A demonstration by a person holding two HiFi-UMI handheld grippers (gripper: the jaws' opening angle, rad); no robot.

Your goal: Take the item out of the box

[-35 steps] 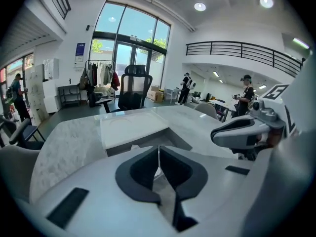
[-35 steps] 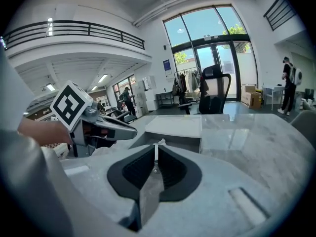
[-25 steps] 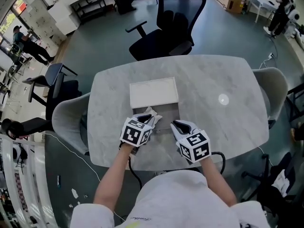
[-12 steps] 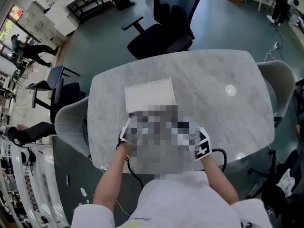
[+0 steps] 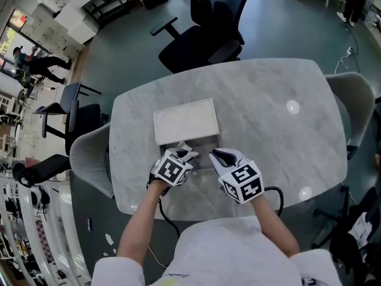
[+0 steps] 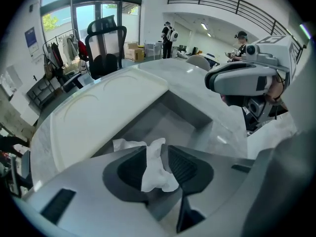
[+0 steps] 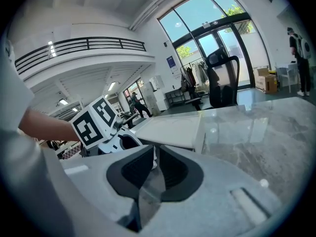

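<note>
Legible text, brands, numbers: none.
- Left tool [image 5: 183,152], marker cube [image 5: 172,170]: black-and-white square pattern, no letters.
- Right tool [image 5: 218,156], marker cube [image 5: 243,182]: the same kind of pattern.
- Blue wall sign [image 6: 30,37]: print too small to read.

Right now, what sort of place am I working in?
Probably an open-plan office or workshop: a marble-look meeting table with a black swivel chair, tall glass doors, and a railed mezzanine overhead.
</note>
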